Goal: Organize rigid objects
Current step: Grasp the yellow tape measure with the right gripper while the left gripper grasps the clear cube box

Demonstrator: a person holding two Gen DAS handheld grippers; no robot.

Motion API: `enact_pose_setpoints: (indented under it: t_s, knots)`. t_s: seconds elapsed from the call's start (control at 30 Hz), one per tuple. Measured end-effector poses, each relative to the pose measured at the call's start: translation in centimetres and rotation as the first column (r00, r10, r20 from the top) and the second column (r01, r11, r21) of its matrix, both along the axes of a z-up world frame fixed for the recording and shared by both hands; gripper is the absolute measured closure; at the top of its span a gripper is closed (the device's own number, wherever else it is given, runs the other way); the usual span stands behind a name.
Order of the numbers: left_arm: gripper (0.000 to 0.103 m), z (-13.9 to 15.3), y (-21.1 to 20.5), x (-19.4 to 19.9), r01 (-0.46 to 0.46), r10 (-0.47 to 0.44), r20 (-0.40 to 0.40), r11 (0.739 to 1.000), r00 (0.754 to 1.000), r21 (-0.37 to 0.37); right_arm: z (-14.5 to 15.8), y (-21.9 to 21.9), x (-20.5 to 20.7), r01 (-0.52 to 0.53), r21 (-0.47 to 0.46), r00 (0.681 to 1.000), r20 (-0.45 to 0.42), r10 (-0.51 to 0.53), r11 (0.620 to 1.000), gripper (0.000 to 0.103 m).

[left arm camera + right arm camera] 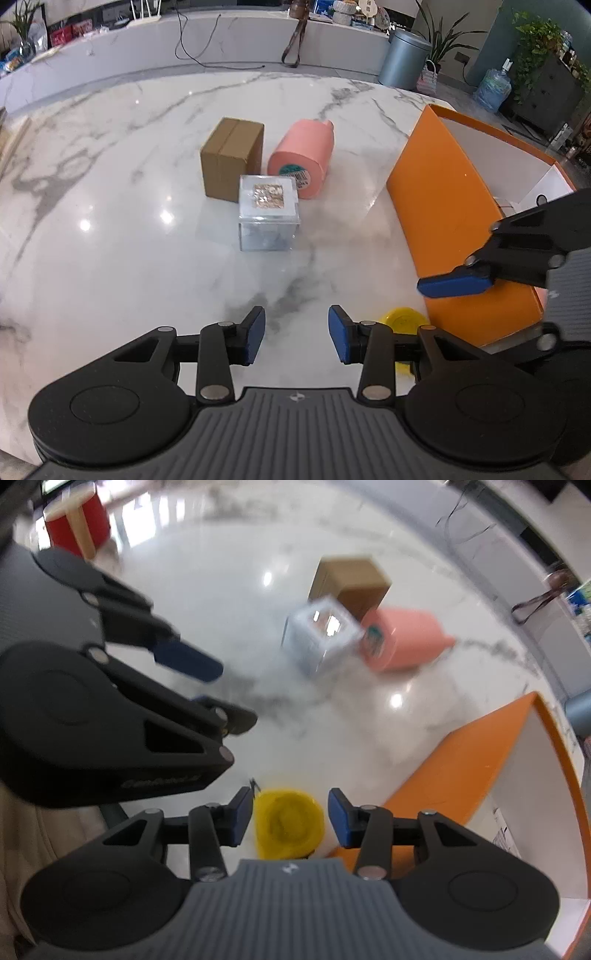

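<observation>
A brown cardboard box, a pink cylinder lying on its side and a clear cube box stand together mid-table, also in the right wrist view: the brown box, the pink cylinder, the clear cube. A yellow round object lies between the open fingers of my right gripper; touching cannot be told. It shows partly in the left wrist view. My left gripper is open and empty above the table.
An orange box with a white inside stands open at the right, next to the yellow object; in the right wrist view its orange wall is close by. The marble table stretches left. A counter and a metal bin are behind.
</observation>
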State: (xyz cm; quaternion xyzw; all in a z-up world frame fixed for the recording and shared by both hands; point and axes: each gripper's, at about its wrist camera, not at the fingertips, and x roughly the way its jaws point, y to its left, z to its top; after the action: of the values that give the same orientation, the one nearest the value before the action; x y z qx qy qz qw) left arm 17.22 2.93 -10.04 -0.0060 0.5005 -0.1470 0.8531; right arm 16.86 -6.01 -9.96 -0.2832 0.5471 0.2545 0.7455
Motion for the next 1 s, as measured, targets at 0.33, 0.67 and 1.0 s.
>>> enact_pose_setpoints:
  t_s: [0.33,0.67,1.0]
  knots:
    - [0.056,-1.3,0.7,0.6,-0.007,0.002,-0.057,0.996,0.998,-0.083,-3.3,1.6,1.9,-0.134,-0.17,0.975,-0.201,0.099,0.976,0.053]
    - [0.056,-1.4,1.1,0.9,-0.032,0.025,-0.064,0.994,0.998,-0.109,-4.2,1.0,2.7,-0.095,-0.17,0.974,-0.219,0.057,0.981,0.052]
    - [0.029,0.1,0.5,2.6,-0.028,0.029,0.074,0.999,0.997,-0.025,-2.0,0.4,4.9,-0.068,-0.127,0.986,-0.157,0.048,0.99,0.053]
